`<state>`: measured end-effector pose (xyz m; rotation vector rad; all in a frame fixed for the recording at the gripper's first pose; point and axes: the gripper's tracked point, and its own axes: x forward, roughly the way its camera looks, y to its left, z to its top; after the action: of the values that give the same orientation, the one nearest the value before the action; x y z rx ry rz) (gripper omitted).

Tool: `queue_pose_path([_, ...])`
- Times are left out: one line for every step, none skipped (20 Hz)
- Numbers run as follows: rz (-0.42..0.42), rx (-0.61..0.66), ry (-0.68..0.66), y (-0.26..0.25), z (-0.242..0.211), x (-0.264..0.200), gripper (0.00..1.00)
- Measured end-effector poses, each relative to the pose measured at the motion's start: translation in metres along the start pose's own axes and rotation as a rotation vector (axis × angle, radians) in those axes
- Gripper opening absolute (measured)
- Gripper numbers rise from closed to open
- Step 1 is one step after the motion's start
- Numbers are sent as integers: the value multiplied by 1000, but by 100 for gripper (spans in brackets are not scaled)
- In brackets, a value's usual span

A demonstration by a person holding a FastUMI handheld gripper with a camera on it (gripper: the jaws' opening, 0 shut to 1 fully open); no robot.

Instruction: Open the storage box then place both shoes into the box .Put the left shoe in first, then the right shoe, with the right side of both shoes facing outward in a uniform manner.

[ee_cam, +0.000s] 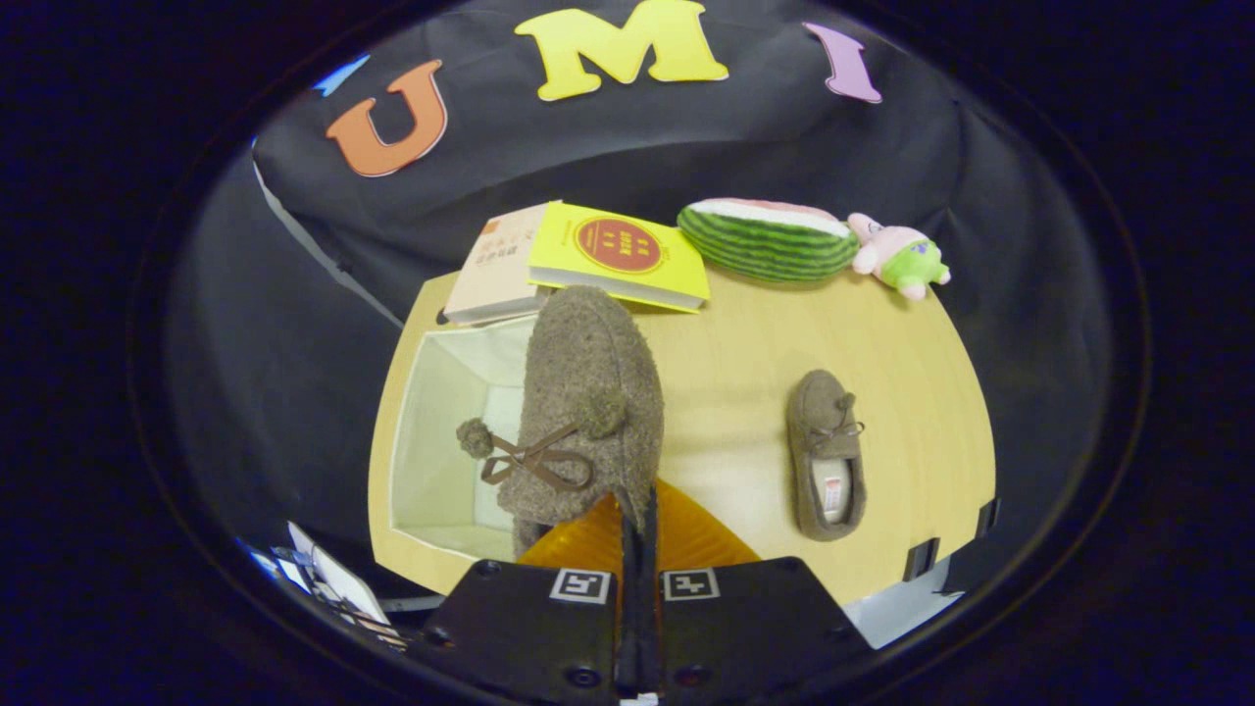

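Note:
My gripper (pixel 635 510) is shut on the heel rim of a brown fuzzy shoe (pixel 586 392) with a bow and pom-poms. The shoe hangs toe-forward above the table, over the right edge of the open white storage box (pixel 431 431). The box stands open-topped on the wooden table to the left of the fingers, and its inside looks empty. A second brown shoe (pixel 827 453) of the same kind lies flat on the table to the right of the fingers, toe pointing away, opening up.
Two books (pixel 618 255) lie at the table's far edge behind the box. A watermelon plush (pixel 768 240) and a small pink and green plush toy (pixel 900 257) sit at the far right. The wooden table (pixel 745 353) has bare surface between the box and the second shoe.

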<state>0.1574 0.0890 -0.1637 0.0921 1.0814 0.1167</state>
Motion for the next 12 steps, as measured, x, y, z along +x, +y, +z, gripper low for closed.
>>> queue_pose_path([20,14,-3,14,1,1,6])
queue_pose_path([41,22,-1,28,1,3,6])
queue_pose_path([62,26,-2,42,3,7,6])
queue_pose_path([81,16,-5,57,5,12,6])
queue_pose_path([94,10,-12,69,7,18,6])
queue_pose_path([104,12,-23,81,8,25,6])
queue_pose_path([112,16,-34,91,10,32,6])
queue_pose_path([116,24,-42,100,11,39,6])
queue_pose_path([115,37,-44,107,9,47,6])
queue_pose_path([115,45,-41,113,7,57,6])
queue_pose_path([113,49,-35,118,3,66,6])
queue_pose_path([111,49,-21,123,-3,77,6])
